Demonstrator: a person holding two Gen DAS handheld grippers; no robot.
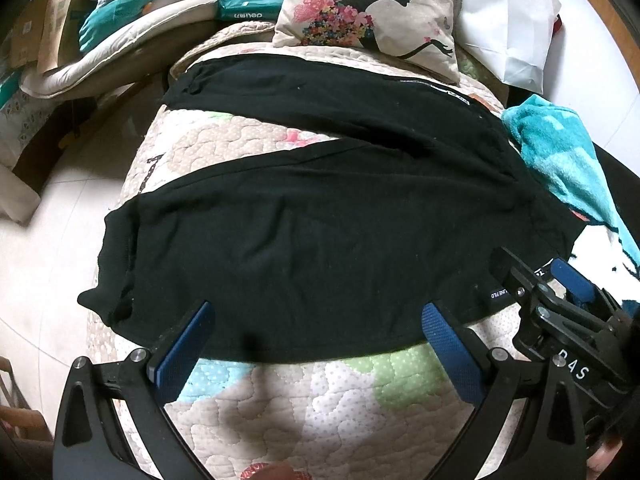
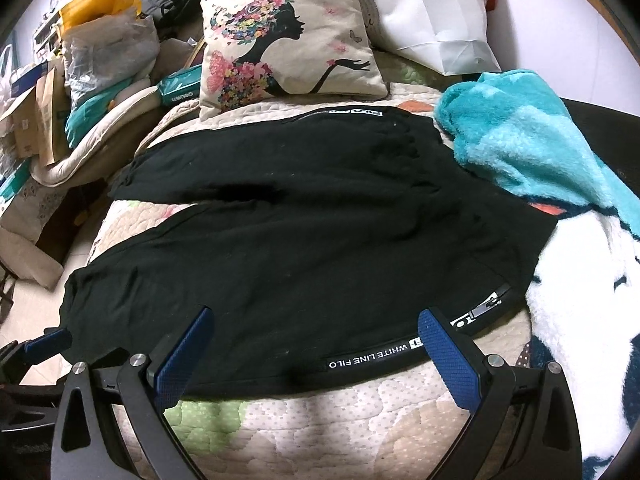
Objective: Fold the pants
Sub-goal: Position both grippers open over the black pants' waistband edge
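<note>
Black pants (image 1: 320, 220) (image 2: 300, 240) lie flat on a quilted bed cover (image 1: 320, 400) (image 2: 320, 412). The two legs spread toward the left and the waist is at the right. A white-lettered stripe (image 2: 372, 356) runs along the near side seam. My left gripper (image 1: 316, 320) is open, its blue pads (image 1: 188, 344) over the near edge of the near leg. My right gripper (image 2: 316, 316) is open over the near edge by the lettered stripe, with nothing between its fingers. It also shows at the right of the left wrist view as the right gripper (image 1: 536, 276). The left gripper (image 2: 44, 340) peeks in at the far left of the right wrist view.
A pillow with a flower-woman print (image 1: 360, 4) (image 2: 288, 48) leans behind the pants. A teal fleece blanket (image 1: 560, 148) (image 2: 520, 140) is heaped at the right by the waist. A white paper bag (image 2: 432, 20) stands at the back. Boxes and bags (image 2: 100, 52) crowd the left, beside pale floor (image 1: 48, 240).
</note>
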